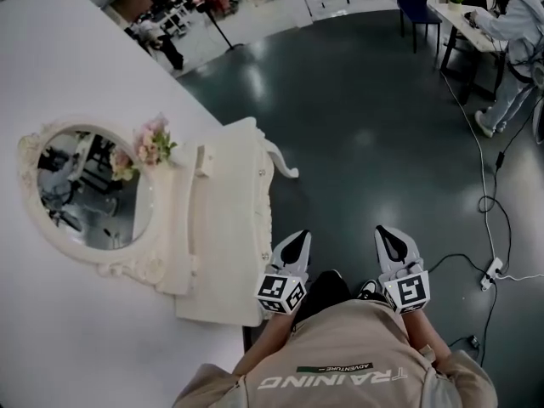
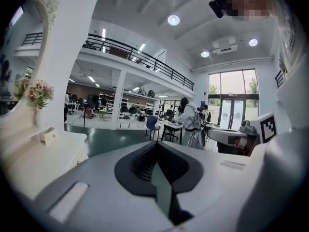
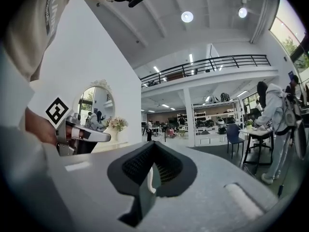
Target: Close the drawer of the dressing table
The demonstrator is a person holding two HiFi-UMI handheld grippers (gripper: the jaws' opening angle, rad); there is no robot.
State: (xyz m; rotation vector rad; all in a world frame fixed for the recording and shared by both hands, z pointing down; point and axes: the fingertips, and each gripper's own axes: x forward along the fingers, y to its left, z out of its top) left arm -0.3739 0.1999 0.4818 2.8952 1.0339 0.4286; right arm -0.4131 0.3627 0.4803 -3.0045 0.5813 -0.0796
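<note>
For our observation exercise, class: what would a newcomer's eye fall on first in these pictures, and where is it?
The ornate cream dressing table stands against the white wall at the head view's left, its oval mirror with pink flowers beside it. Right of it, over the dark floor, the left gripper and right gripper are held side by side, jaws together, empty, touching nothing.

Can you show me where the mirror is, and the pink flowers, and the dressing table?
mirror (image 1: 89, 185): head view, on the middle of the glass.
pink flowers (image 1: 153, 141): head view, on the blossoms at the mirror's edge.
dressing table (image 1: 225, 228): head view, on its bare white top.
</note>
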